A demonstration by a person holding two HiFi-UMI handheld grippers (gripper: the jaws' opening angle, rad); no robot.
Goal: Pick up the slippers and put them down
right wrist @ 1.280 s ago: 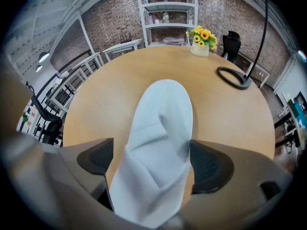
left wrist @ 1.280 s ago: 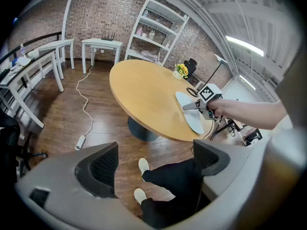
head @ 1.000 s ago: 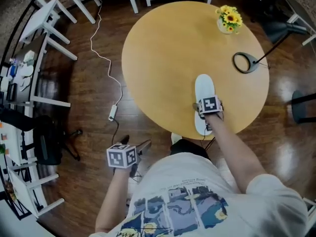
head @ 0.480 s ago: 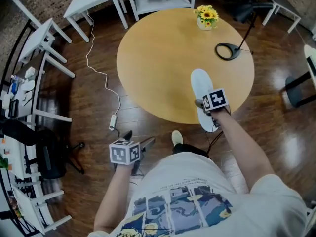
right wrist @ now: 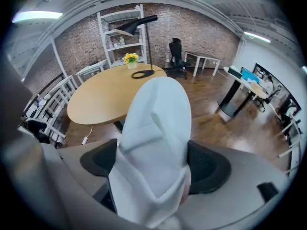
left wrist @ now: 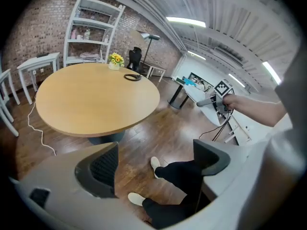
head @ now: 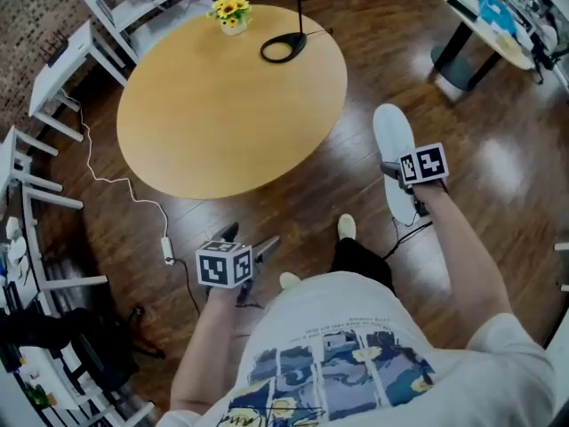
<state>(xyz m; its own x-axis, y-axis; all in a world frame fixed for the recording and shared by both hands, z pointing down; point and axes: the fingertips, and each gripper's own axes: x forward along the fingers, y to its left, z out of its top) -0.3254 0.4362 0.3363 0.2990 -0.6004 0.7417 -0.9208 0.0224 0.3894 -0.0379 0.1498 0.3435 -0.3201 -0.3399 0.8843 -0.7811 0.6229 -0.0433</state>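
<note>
A single white slipper (head: 394,148) hangs in the air over the wooden floor, right of the round table (head: 178,123). My right gripper (head: 404,185) is shut on its heel end. In the right gripper view the slipper (right wrist: 156,133) fills the gap between the dark pads (right wrist: 206,166), toe pointing away. My left gripper (head: 247,245) is low at my left side, over the floor. It stands open with nothing between its pads (left wrist: 98,169). From the left gripper view the slipper (left wrist: 207,107) shows far off at the right. I see no second slipper.
On the table stand a pot of yellow flowers (head: 230,12) and a black ring-shaped lamp base (head: 283,49). A white cable (head: 116,185) trails over the floor at the left. White shelves and chairs line the left side; a small round table (head: 493,25) stands at the upper right.
The slipper has left the tabletop and moved right, out over the floor, still in my right gripper. The view has swung right, so the table now lies at the upper left.
</note>
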